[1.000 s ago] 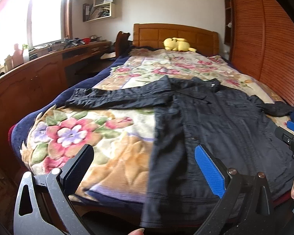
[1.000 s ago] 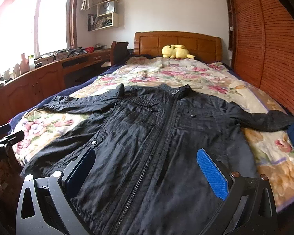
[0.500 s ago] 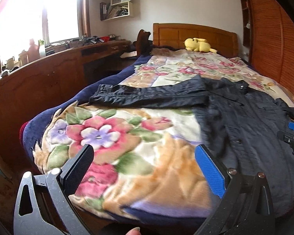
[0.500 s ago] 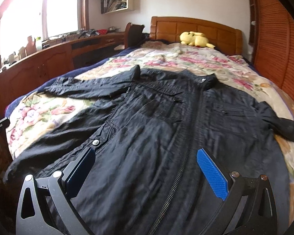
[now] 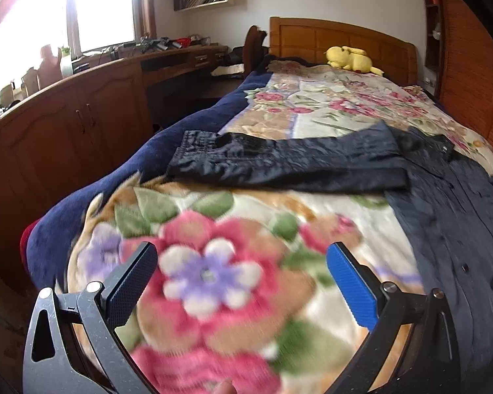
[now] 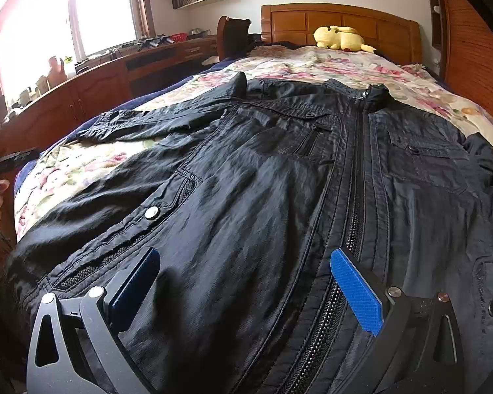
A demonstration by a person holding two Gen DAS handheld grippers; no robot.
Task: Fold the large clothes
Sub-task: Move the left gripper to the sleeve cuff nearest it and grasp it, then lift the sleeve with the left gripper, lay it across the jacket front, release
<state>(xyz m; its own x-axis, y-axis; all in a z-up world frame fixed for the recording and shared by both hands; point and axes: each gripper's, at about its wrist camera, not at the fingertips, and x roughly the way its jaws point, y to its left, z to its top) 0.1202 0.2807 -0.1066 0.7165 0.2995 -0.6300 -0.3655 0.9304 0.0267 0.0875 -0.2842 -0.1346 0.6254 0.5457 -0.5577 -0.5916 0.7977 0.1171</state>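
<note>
The right gripper (image 6: 243,292), jaws spread and empty, hovers low over the hem of the black jacket (image 6: 279,170), whose zipper (image 6: 356,177) runs straight away toward the headboard (image 6: 338,23). The left gripper (image 5: 241,284), likewise agape, hangs over bare floral blanket (image 5: 213,262); the outstretched sleeve (image 5: 279,161) lies crosswise ahead, probably nearest this hand, though blur obscures the gap.

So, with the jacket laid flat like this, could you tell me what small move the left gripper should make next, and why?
Probably ease the left gripper forward to the cuff of the outstretched sleeve. Its jaws are open over bare floral blanket, holding nothing, and that sleeve lies straight out from the black jacket, unfolded. The right gripper is open above the jacket's front.
</note>
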